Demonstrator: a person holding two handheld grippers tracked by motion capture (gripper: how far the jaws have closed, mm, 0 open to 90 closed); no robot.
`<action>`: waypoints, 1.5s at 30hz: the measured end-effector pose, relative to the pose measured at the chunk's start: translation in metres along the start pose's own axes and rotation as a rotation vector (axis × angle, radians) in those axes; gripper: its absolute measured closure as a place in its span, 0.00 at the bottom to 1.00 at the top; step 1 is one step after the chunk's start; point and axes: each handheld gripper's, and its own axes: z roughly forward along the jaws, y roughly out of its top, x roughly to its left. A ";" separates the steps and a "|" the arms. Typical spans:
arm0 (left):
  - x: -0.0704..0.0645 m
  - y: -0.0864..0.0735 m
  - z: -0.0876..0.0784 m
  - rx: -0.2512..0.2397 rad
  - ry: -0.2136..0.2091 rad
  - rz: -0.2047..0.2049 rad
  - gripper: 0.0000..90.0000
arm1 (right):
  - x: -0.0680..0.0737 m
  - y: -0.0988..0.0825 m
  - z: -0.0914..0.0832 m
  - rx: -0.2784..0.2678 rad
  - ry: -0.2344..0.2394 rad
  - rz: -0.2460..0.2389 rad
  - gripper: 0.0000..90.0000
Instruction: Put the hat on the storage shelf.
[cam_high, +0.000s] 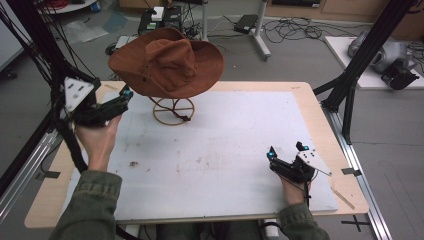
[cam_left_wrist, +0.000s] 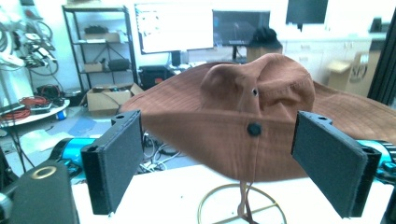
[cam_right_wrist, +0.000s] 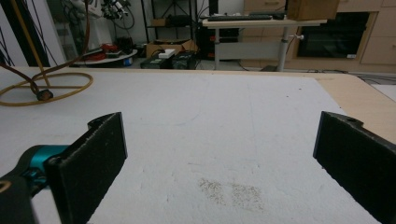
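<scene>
Both grippers have their fingers apart and empty; the left gripper (cam_high: 120, 100) seems to approach the hat (cam_high: 167, 62) brim on its stand (cam_high: 173, 110), so next it must close there, while the right gripper (cam_high: 286, 155) rests on the table (cam_high: 225, 145).

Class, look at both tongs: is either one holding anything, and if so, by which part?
Nothing is held. The left tongs are open before the brown hat; the right tongs are open over the table.

A brown wide-brimmed hat (cam_high: 167, 62) sat atop a gold wire stand (cam_high: 173, 111) at the 11 o'clock part of a white-topped bench (cam_high: 225, 150), its chin cord (cam_left_wrist: 243, 203) hanging down through the stand's ring. Faint brown stains (cam_right_wrist: 229, 190) marked the mat near its middle. Beyond the bench, at 12 o'clock, cables (cam_high: 292, 31) sprawled across the grey floor, with black frame posts (cam_high: 372, 50) rising at 2 o'clock.
</scene>
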 end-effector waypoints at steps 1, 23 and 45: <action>0.002 -0.006 -0.010 -0.020 0.008 -0.022 0.18 | 0.000 0.000 0.000 -0.004 0.000 0.009 0.02; 0.015 -0.158 -0.105 0.016 0.235 -0.084 0.19 | 0.019 -0.007 -0.002 -0.012 -0.006 -0.021 0.02; 0.017 -0.167 -0.095 0.043 0.214 -0.061 0.19 | 0.013 -0.006 -0.011 -0.028 -0.054 -0.032 0.02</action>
